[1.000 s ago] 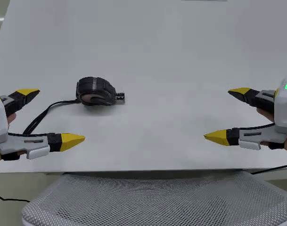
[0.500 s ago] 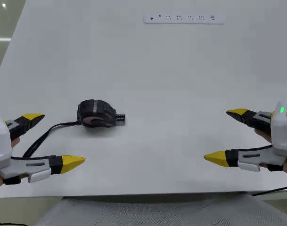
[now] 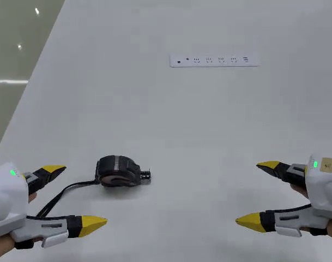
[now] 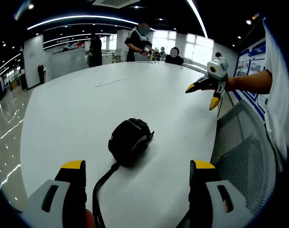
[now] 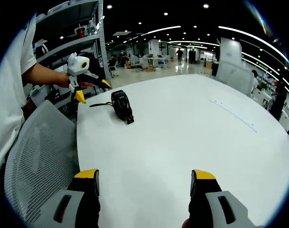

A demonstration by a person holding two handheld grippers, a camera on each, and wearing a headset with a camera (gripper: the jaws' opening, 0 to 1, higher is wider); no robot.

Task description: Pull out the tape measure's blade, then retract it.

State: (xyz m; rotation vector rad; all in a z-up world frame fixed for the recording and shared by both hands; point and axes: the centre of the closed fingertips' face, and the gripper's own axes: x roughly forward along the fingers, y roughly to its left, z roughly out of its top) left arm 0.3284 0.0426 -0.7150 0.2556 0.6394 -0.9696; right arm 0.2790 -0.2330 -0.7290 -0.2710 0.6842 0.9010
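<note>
Tape measure [image 3: 120,171]: a black case is laid on the white table [image 3: 209,120], just ahead of the left claw [image 3: 83,195] and apart from both claws.
Blade tip [image 3: 145,175]: it is seated at the mouth of the case, on the side turned toward the right claw [image 3: 249,192].
Strap [image 3: 62,195]: a black loop is trailed from the case back toward the left claw, and it is seen between that claw's 2 jaws in the left gripper view.
Left claw: the 2 yellow-tipped jaws are held wide apart, clamped on nothing.
Right claw: the 2 jaws are spread apart over bare table, well apart from the tape measure, which is seen far ahead and to the left in the right gripper view.
Power strip [image 3: 213,60]: it is laid flat on the table, far beyond both claws.
Chair [image 5: 35,156]: a grey mesh seat is seen at the table edge behind the claws.
</note>
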